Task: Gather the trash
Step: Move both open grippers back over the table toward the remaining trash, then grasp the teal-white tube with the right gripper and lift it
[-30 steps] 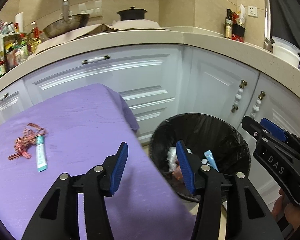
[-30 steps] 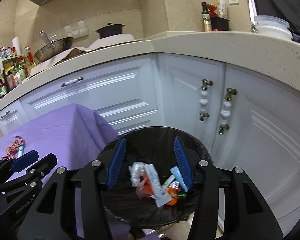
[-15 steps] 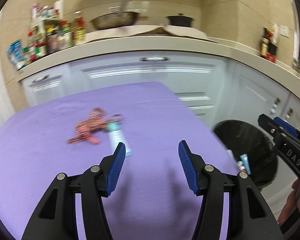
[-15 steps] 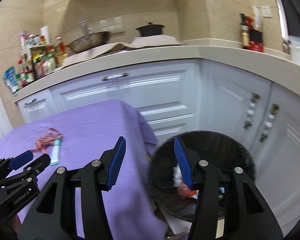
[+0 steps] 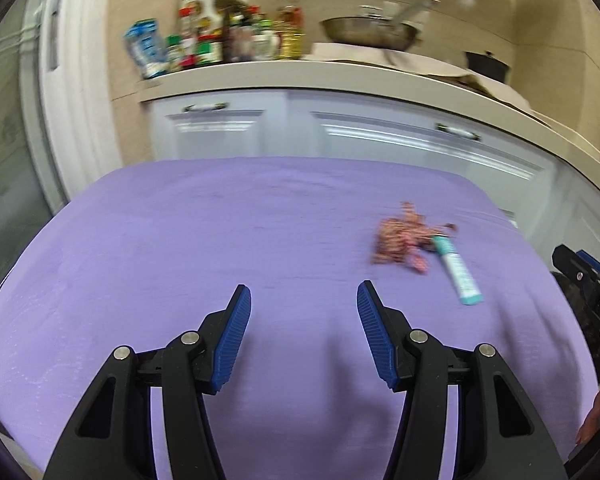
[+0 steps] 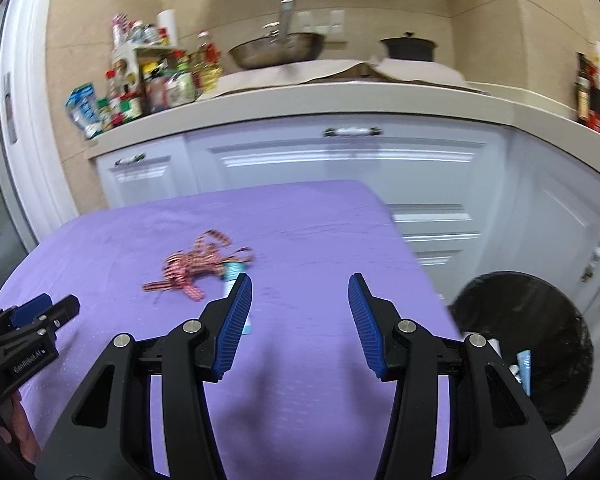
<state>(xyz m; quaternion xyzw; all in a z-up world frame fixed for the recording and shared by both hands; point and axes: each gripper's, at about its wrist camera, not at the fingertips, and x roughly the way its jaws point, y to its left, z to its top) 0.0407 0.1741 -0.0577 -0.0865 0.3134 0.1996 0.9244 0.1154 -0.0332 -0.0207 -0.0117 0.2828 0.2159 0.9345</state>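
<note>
A red checked ribbon (image 5: 400,234) lies tangled on the purple tablecloth (image 5: 220,240), with a teal tube (image 5: 458,270) touching its right side. My left gripper (image 5: 304,322) is open and empty, above the cloth, left of and nearer than both. In the right wrist view the ribbon (image 6: 192,266) and the tube (image 6: 233,274) lie ahead on the left; the tube is partly hidden by a finger. My right gripper (image 6: 300,310) is open and empty above the cloth. The black bin (image 6: 540,344) stands low at the right with trash inside.
White cabinets (image 6: 340,160) under a beige counter (image 5: 340,76) stand behind the table. On the counter are bottles (image 5: 204,40), a wok (image 6: 276,50) and a black pot (image 6: 408,48). The table's right edge drops off by the bin. The other gripper shows at each view's edge.
Both grippers have swung left, from over the bin to over the purple table. The ribbon and tube now lie closer ahead. Both stay open and empty.
</note>
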